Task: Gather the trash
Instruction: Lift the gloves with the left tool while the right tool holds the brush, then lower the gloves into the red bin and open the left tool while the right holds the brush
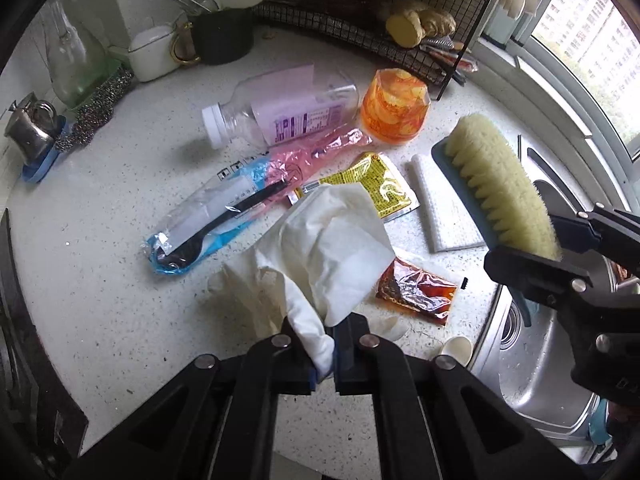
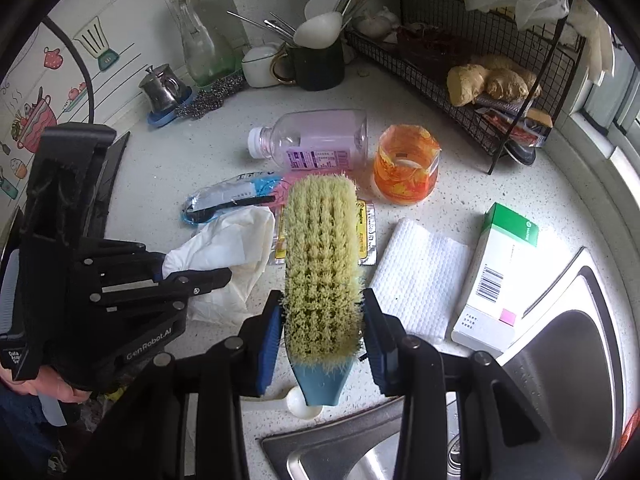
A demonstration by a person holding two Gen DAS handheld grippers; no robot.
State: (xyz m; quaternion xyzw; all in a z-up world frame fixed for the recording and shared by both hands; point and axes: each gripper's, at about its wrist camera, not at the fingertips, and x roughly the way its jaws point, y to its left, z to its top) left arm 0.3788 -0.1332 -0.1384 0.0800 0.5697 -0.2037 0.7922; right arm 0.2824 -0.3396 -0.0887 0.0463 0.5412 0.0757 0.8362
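Observation:
My left gripper (image 1: 325, 334) is shut on a crumpled white tissue (image 1: 320, 248), held just above the counter; the tissue also shows in the right wrist view (image 2: 228, 256). My right gripper (image 2: 323, 320) is shut on a blue scrub brush with yellow bristles (image 2: 322, 264), bristles up; the brush also shows at the right of the left wrist view (image 1: 496, 184). Trash lies on the white counter: an empty plastic bottle (image 1: 280, 108), an orange cup (image 1: 394, 106), a blue-pink wrapper with a black spoon (image 1: 224, 208), a yellow sachet (image 1: 376, 184), a red sauce sachet (image 1: 416, 290).
A steel sink (image 2: 560, 380) lies at the near right. A white cloth (image 2: 420, 276) and a green-white box (image 2: 500, 272) lie by it. A wire rack with ginger (image 2: 488, 80), a utensil mug (image 2: 320, 64), a glass bottle (image 2: 196, 40) and a steel pot (image 2: 162, 90) line the back.

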